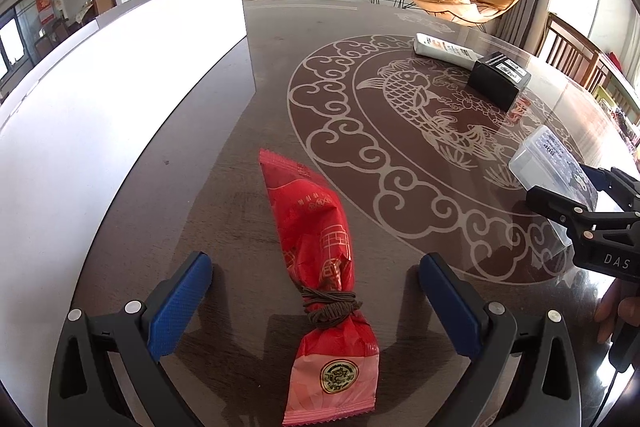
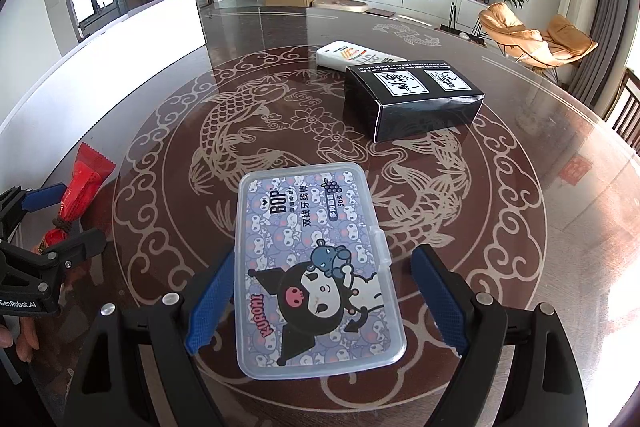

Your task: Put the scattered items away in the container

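A red snack packet [image 1: 316, 235], tied with brown cord, lies on the dark table between the fingers of my left gripper [image 1: 316, 261]. That gripper is open and its blue pads stand clear of the packet on both sides. In the right wrist view a clear plastic floss-pick box [image 2: 316, 267] with a cartoon label lies flat between the fingers of my right gripper [image 2: 326, 255], which is open. Its left pad is close to the box edge and there is a gap at the right pad. The white container [image 1: 120, 87] stands at the left.
A black carton [image 2: 412, 99] and a white tube [image 2: 352, 55] lie further back on the round glass-topped table [image 2: 500, 227]. The container's white wall [image 2: 160, 23] runs along the left. Chairs stand beyond the table's right edge. A hand shows at the lower right of the left wrist view.
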Action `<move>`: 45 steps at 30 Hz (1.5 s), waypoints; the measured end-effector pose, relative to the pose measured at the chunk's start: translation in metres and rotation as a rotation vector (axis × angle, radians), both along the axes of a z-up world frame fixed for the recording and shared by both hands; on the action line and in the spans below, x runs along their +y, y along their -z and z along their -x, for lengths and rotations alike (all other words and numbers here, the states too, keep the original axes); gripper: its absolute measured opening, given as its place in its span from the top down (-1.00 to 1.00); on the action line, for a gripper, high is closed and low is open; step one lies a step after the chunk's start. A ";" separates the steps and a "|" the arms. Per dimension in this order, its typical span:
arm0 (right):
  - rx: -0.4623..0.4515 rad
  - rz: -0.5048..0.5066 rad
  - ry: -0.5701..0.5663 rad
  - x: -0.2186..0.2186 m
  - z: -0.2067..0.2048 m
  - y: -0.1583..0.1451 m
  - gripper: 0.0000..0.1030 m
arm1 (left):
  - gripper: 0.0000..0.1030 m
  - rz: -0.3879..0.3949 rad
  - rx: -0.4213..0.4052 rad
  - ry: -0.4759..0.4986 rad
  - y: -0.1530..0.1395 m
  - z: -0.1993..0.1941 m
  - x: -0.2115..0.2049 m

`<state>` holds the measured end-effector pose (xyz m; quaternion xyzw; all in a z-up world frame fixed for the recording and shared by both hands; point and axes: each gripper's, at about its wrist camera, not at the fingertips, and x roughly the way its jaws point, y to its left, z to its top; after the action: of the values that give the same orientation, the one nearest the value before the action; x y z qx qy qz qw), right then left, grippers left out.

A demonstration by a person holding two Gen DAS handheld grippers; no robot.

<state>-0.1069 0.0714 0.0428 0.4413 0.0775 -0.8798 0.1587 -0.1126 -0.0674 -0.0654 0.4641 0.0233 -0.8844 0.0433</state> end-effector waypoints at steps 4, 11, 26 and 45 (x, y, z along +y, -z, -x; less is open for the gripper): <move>0.000 0.000 0.000 0.000 0.000 0.000 -0.70 | -1.00 0.006 -0.004 -0.018 0.000 0.001 0.002; 0.000 0.000 0.000 0.000 0.000 0.000 -0.70 | -1.00 0.006 0.010 -0.035 0.001 -0.002 0.002; 0.000 0.000 0.000 0.000 0.000 0.000 -0.70 | -1.00 0.004 0.013 -0.026 0.001 -0.003 0.002; 0.000 0.000 0.000 0.000 0.000 0.000 -0.70 | -1.00 0.004 0.013 -0.026 0.001 -0.003 0.002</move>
<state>-0.1067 0.0715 0.0428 0.4412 0.0775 -0.8799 0.1588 -0.1097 -0.0656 -0.0666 0.4578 0.0277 -0.8869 0.0556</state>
